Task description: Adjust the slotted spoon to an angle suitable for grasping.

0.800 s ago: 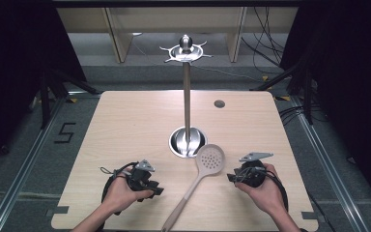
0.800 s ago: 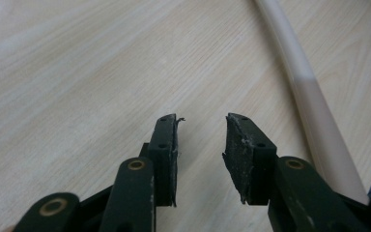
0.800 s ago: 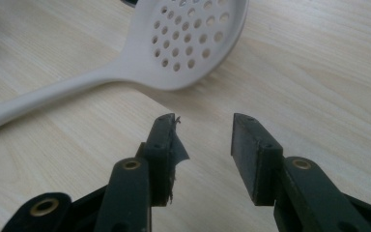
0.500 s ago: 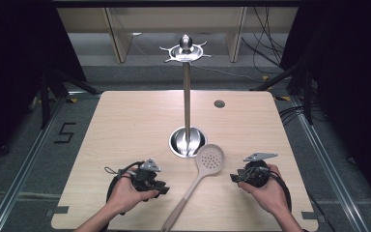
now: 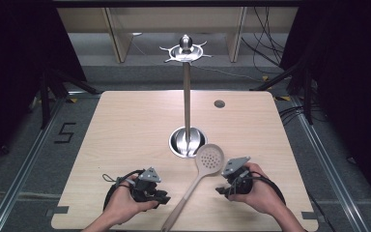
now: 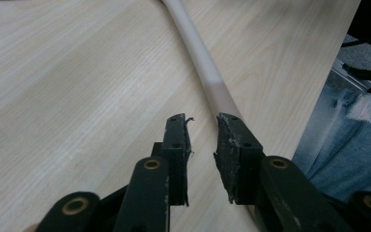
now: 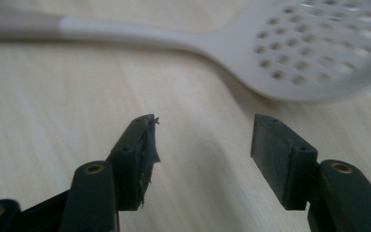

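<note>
Down low on the near side, the left tongs (image 6: 204,126) rest in the person's left hand (image 5: 121,205) with a narrow gap between the jaws and nothing in them, right beside the tan end of the slotted spoon's handle. The right tongs (image 7: 203,140), in the right hand (image 5: 261,193), stand wide apart and empty, pointed at the neck where the handle meets the perforated head.

That slotted spoon (image 5: 198,176) lies flat on the worktop (image 5: 125,125) between the two hands, head toward the stand, handle running back to the near edge. By its look it is light and stiff, probably plastic or silicone-coated, smooth enough to slip in a loose pinch. The handle is slim and rounded, so it may roll under the jaws. My judgement is that the best hold is across the handle, near the colour change or the neck, not on the thin, broad head.

Beyond it, a tall metal utensil stand (image 5: 187,96) rises from a round base at the worktop's middle, its hooks bare.

Counted: two tongs, one spoon, one stand, and one small dark round spot (image 5: 219,103) on the far right of the worktop.
</note>
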Action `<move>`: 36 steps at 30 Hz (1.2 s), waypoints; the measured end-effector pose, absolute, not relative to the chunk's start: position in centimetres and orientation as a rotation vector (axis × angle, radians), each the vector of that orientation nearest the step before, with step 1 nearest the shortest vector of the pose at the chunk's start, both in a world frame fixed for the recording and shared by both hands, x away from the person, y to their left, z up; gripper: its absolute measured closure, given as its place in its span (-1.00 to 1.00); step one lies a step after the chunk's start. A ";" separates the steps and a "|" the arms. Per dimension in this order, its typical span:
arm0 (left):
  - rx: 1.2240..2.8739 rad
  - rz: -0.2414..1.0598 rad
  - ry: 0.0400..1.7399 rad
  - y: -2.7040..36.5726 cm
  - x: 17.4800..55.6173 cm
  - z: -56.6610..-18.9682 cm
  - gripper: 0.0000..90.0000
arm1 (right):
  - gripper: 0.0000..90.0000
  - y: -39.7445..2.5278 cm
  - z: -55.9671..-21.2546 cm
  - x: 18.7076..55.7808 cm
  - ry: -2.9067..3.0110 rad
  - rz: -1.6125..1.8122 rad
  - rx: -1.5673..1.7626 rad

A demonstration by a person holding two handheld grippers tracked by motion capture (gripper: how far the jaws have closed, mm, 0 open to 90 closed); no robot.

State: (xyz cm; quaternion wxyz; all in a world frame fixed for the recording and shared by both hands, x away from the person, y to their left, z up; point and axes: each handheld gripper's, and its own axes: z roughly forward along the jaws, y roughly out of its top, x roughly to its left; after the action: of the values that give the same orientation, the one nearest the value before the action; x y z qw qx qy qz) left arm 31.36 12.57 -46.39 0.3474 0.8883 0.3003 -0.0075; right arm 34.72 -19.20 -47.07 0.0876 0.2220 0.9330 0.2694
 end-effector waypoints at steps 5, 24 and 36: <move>2.320 -0.007 0.782 13.2 31.0 -46.9 0.45 | -0.07 -17.6 -47.3 34.9 2.859 0.695 0.457; 2.191 0.141 0.929 17.9 31.9 -47.3 0.12 | -0.12 -9.7 -46.2 34.6 2.956 0.589 -0.088; 2.118 0.158 0.956 18.8 32.7 -47.5 0.00 | -0.14 -7.5 -46.5 34.7 2.930 0.500 -0.352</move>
State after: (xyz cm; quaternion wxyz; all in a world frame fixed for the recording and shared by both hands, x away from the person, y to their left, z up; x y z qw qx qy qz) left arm 32.68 18.76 -47.55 0.3951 0.8353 0.3772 0.0624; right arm 34.72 -7.49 -46.52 0.0740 -0.1173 0.9762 0.1667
